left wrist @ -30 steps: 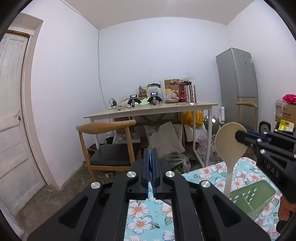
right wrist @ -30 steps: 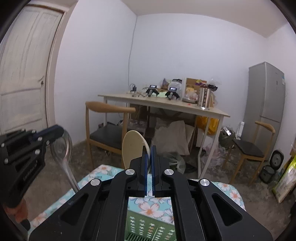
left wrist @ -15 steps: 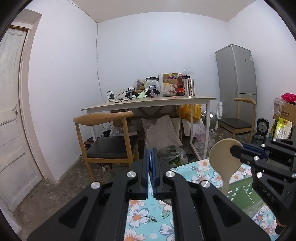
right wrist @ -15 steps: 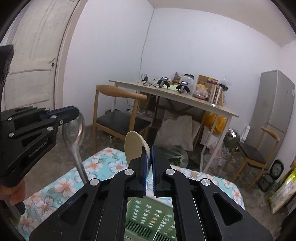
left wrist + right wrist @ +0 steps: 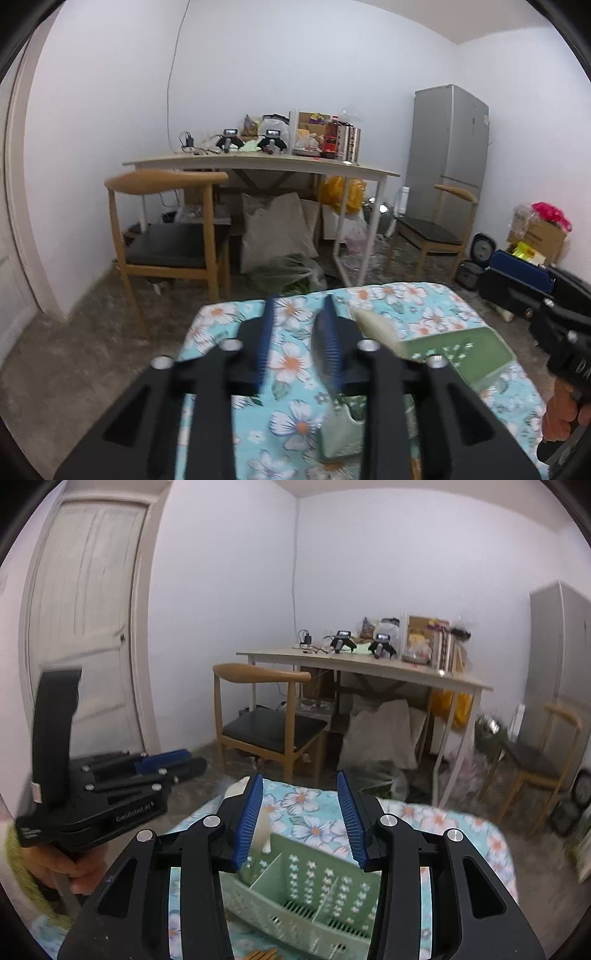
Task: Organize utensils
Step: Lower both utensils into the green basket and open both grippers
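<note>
My left gripper (image 5: 297, 332) is opening above the flowered tablecloth (image 5: 295, 363). A blurred clear spoon (image 5: 322, 356) hangs loose by its right pad, not pinched. My right gripper (image 5: 300, 812) is also opening, directly over the green slotted basket (image 5: 306, 878). The cream spoon (image 5: 263, 830) stands free in the basket's left compartment, close to the left pad. In the left wrist view the cream spoon (image 5: 373, 325) leans out of the green basket (image 5: 461, 354), and the right gripper (image 5: 532, 295) is at the right edge. The right wrist view shows the left gripper (image 5: 173, 762) at the left.
Wooden sticks (image 5: 260, 954) lie on the cloth in front of the basket. Beyond the table's far edge are a wooden chair (image 5: 269, 731), a cluttered desk (image 5: 369, 666), a fridge (image 5: 448, 144) and a door (image 5: 88, 627). A person's hand (image 5: 70, 867) holds the left gripper.
Both grippers were shut on spoons and now stand open. The cream spoon has dropped from the right gripper into the basket. The clear spoon has slipped out of the left pads. Both views tilted down.
</note>
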`<action>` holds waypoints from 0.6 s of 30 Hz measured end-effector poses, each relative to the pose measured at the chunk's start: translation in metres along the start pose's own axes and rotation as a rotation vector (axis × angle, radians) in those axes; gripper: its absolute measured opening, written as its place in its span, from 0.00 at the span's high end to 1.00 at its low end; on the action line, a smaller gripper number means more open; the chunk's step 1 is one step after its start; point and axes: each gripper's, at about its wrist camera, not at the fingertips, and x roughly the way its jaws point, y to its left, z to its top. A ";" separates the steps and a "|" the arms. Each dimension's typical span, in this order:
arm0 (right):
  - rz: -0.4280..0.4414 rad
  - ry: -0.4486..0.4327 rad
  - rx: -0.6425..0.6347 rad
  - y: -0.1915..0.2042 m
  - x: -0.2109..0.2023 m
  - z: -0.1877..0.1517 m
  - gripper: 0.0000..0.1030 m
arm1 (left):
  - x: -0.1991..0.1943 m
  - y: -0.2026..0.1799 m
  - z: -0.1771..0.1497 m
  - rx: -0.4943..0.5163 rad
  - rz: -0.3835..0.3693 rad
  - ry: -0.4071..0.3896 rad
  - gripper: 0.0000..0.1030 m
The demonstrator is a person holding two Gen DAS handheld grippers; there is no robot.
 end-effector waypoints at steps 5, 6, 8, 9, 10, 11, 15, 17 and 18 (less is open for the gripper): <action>0.021 -0.009 0.111 -0.023 -0.021 -0.005 0.61 | -0.010 0.002 0.001 -0.039 -0.048 -0.006 0.47; 0.022 -0.010 0.129 -0.027 -0.025 -0.006 0.61 | -0.011 0.004 0.001 -0.053 -0.052 -0.003 0.46; 0.027 -0.015 0.167 -0.035 -0.036 -0.010 0.61 | -0.014 0.008 0.001 -0.077 -0.061 0.001 0.45; 0.028 -0.018 0.183 -0.039 -0.041 -0.011 0.61 | -0.016 0.010 0.000 -0.091 -0.064 0.001 0.45; 0.028 -0.019 0.198 -0.042 -0.046 -0.013 0.61 | -0.019 0.011 -0.001 -0.098 -0.064 0.000 0.45; 0.029 -0.018 0.208 -0.044 -0.051 -0.016 0.61 | -0.021 0.012 -0.002 -0.104 -0.064 0.001 0.45; 0.030 -0.006 0.250 -0.052 -0.071 -0.025 0.61 | -0.031 0.017 -0.008 -0.116 -0.066 0.016 0.43; 0.019 0.002 0.265 -0.055 -0.083 -0.033 0.60 | -0.038 0.019 -0.012 -0.120 -0.065 0.030 0.40; 0.016 0.006 0.272 -0.058 -0.088 -0.037 0.60 | -0.041 0.020 -0.015 -0.122 -0.067 0.035 0.39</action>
